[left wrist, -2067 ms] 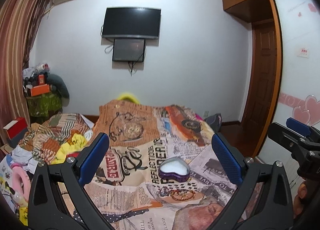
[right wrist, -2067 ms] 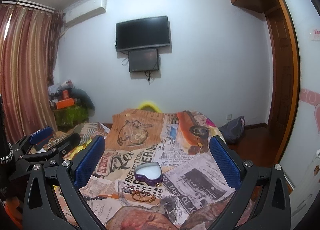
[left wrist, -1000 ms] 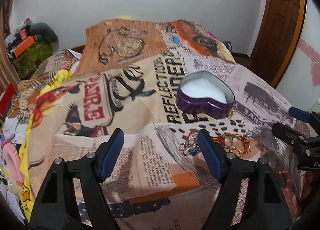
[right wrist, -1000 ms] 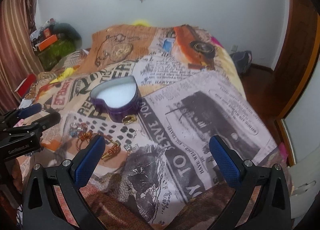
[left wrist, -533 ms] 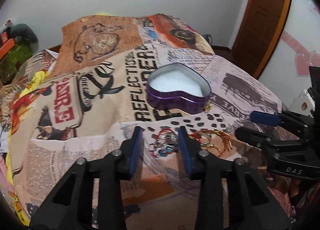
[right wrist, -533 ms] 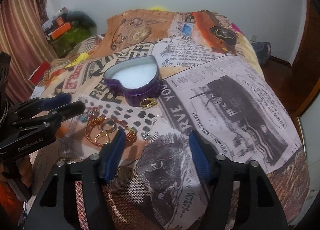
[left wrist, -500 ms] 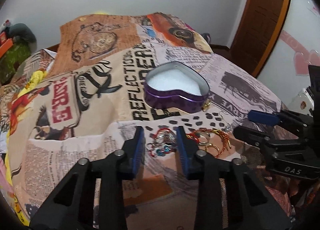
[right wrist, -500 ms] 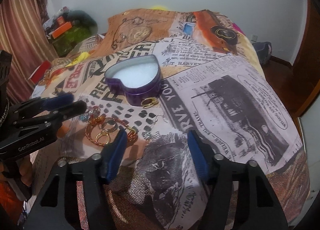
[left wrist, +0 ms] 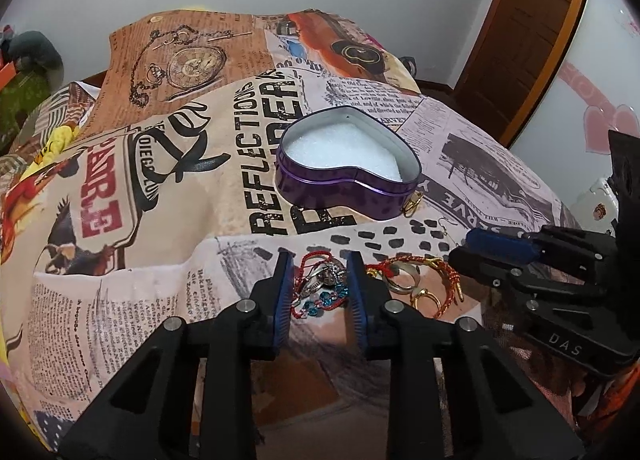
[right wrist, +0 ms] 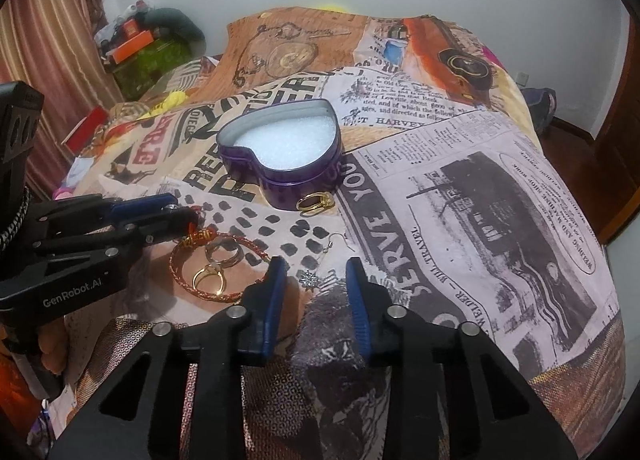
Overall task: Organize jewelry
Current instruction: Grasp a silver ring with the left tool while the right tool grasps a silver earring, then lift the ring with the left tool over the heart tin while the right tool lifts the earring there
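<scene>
A purple heart-shaped tin [left wrist: 344, 164] with white foam inside stands open on the bed; it also shows in the right wrist view [right wrist: 280, 152]. A gold ring [right wrist: 316, 202] lies against its near wall. My left gripper [left wrist: 320, 260] is partly open, its fingers on either side of a red-and-blue bracelet cluster [left wrist: 320, 280]. A gold bangle with rings [right wrist: 208, 266] lies beside it. My right gripper [right wrist: 316, 266] is partly open and empty, its fingers on either side of a small sparkly earring [right wrist: 310, 279].
The bed is covered by a newspaper-print spread [right wrist: 480, 188]. Clutter and boxes [right wrist: 136, 48] stand at the far left by the curtain. A wooden door [left wrist: 524, 24] is at the right. The bed edge drops off to the right [right wrist: 612, 300].
Both grippers have come down towards the jewelry and narrowed from wide open. The left now straddles the bracelet cluster; the right sits at the earring.
</scene>
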`<state>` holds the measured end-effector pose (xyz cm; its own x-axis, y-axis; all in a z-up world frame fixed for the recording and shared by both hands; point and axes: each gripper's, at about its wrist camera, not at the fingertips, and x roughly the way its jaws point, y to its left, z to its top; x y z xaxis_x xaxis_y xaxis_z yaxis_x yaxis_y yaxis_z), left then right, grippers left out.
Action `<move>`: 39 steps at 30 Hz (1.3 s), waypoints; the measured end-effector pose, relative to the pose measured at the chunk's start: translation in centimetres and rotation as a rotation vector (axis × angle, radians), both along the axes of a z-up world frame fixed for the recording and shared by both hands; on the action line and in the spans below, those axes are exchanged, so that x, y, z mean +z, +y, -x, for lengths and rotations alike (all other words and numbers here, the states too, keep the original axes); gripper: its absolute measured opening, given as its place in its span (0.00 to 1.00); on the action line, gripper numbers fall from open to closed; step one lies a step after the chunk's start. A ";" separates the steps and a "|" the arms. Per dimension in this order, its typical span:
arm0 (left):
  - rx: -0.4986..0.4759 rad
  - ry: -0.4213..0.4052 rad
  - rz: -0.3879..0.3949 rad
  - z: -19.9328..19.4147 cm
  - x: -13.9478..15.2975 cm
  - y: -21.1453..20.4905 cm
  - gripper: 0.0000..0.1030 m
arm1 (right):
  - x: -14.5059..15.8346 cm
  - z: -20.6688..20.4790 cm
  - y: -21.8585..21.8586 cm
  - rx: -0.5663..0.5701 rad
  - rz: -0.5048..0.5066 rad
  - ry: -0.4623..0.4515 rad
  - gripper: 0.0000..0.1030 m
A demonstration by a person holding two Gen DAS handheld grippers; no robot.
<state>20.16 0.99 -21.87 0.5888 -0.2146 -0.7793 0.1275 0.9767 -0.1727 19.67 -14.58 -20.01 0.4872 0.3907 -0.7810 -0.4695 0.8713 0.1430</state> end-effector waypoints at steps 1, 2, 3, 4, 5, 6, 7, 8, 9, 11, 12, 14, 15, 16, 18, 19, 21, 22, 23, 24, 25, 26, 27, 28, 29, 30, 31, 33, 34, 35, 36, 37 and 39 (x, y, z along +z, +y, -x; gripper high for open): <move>-0.003 0.000 -0.002 -0.1 -0.1 -0.1 0.21 | -0.1 0.0 0.0 0.002 -0.002 0.006 0.21; -0.005 -0.001 -0.004 -0.1 -0.1 -0.2 0.20 | -0.3 -0.1 0.0 0.004 -0.004 0.011 0.20; -0.008 -0.003 -0.004 -0.2 -0.2 -0.2 0.17 | -0.4 -0.1 0.0 0.005 -0.005 0.017 0.19; -0.010 -0.004 -0.002 -0.2 -0.2 -0.3 0.15 | -0.4 -0.1 0.1 0.005 -0.006 0.019 0.18; -0.011 -0.005 0.000 -0.1 -0.2 -0.3 0.14 | -0.5 -0.1 0.2 0.006 -0.006 0.020 0.16; -0.009 -0.006 0.002 -0.1 -0.2 -0.2 0.14 | -0.5 -0.1 0.2 0.011 -0.008 0.021 0.13; -0.005 -0.008 0.001 -0.1 -0.2 -0.2 0.14 | -0.5 -0.1 0.2 0.014 -0.010 0.023 0.12; -0.001 -0.010 0.002 0.0 -0.1 -0.1 0.14 | -0.5 -0.1 0.2 0.016 -0.010 0.024 0.11; 0.002 -0.013 0.002 0.0 0.0 0.0 0.13 | -0.6 -0.1 0.3 0.017 -0.010 0.024 0.10; 0.011 -0.022 0.002 0.2 0.2 0.2 0.13 | -0.5 -0.1 0.2 0.021 -0.014 0.024 0.10; 0.014 -0.029 0.000 0.3 0.4 0.2 0.13 | -0.5 -0.1 0.2 0.021 -0.013 0.022 0.10; 0.016 -0.044 -0.003 0.5 0.9 0.3 0.06 | -0.4 -0.1 0.3 0.019 -0.010 0.018 0.10; 0.015 -0.048 -0.005 0.6 1.1 0.3 0.03 | -0.3 0.0 0.3 0.016 -0.007 0.013 0.10; 0.015 -0.053 -0.005 0.7 1.3 0.3 0.03 | -0.2 0.0 0.2 0.014 -0.006 0.008 0.10; 0.014 -0.064 -0.006 0.8 1.8 0.2 0.03 | 0.1 0.0 0.1 0.009 -0.006 0.000 0.10; 0.013 -0.070 -0.009 0.9 2.0 0.1 0.03 | 0.3 0.1 0.1 0.005 -0.010 -0.003 0.10; 0.014 -0.085 -0.012 1.2 2.5 0.0 0.03 | 0.7 0.2 -0.1 -0.002 -0.015 -0.012 0.10; 0.013 -0.091 -0.012 1.3 2.7 0.0 0.03 | 0.9 0.2 -0.1 -0.005 -0.017 -0.018 0.10; 0.014 -0.097 -0.015 1.4 3.0 0.0 0.03 | 1.1 0.3 -0.1 -0.006 -0.018 -0.023 0.10; 0.015 -0.098 -0.019 1.5 3.2 0.0 0.03 | 1.4 0.4 -0.2 -0.009 -0.021 -0.031 0.10; 0.017 -0.093 -0.022 1.5 3.3 0.1 0.03 | 1.7 0.5 -0.3 -0.010 -0.022 -0.037 0.10; 0.018 -0.083 -0.017 1.5 3.3 0.2 0.03 | 1.9 0.6 -0.4 -0.011 -0.024 -0.042 0.10; 0.015 -0.068 -0.006 1.4 3.3 0.4 0.05 | 2.1 0.8 -0.4 -0.013 -0.025 -0.048 0.10; 0.014 -0.050 0.005 1.3 3.2 0.6 0.07 | 2.3 0.8 -0.5 -0.016 -0.028 -0.052 0.10; 0.015 -0.030 0.014 1.3 3.1 0.8 0.14 | 2.4 0.9 -0.5 -0.018 -0.030 -0.054 0.10; 0.015 -0.017 0.021 1.4 2.9 0.9 0.21 | 2.5 1.0 -0.6 -0.021 -0.034 -0.056 0.10; 0.012 -0.008 0.025 1.6 2.7 0.9 0.24 | 2.6 1.0 -0.7 -0.023 -0.036 -0.056 0.10; 0.011 0.000 0.013 2.0 2.3 0.7 0.26 | 2.7 1.1 -0.8 -0.025 -0.040 -0.058 0.10; 0.008 0.006 0.006 2.1 2.1 0.6 0.25 | 2.8 1.1 -0.8 -0.026 -0.040 -0.060 0.10; 0.006 0.013 0.003 2.2 1.9 0.4 0.25 | 2.8 1.1 -0.8 -0.026 -0.039 -0.061 0.10; 0.005 0.014 0.003 2.3 1.8 0.4 0.25 | 2.8 1.2 -0.8 -0.026 -0.040 -0.062 0.10; 0.003 0.016 0.003 2.3 1.6 0.3 0.25 | 2.7 1.2 -0.8 -0.026 -0.041 -0.062 0.10; 0.006 0.018 -0.004 2.1 1.4 0.2 0.25 | 2.7 1.2 -0.8 -0.026 -0.042 -0.060 0.10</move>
<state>18.04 1.16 -20.47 0.5761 -0.2082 -0.7904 0.1189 0.9781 -0.1709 18.43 -15.39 -17.32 0.5435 0.4089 -0.7331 -0.4553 0.8773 0.1518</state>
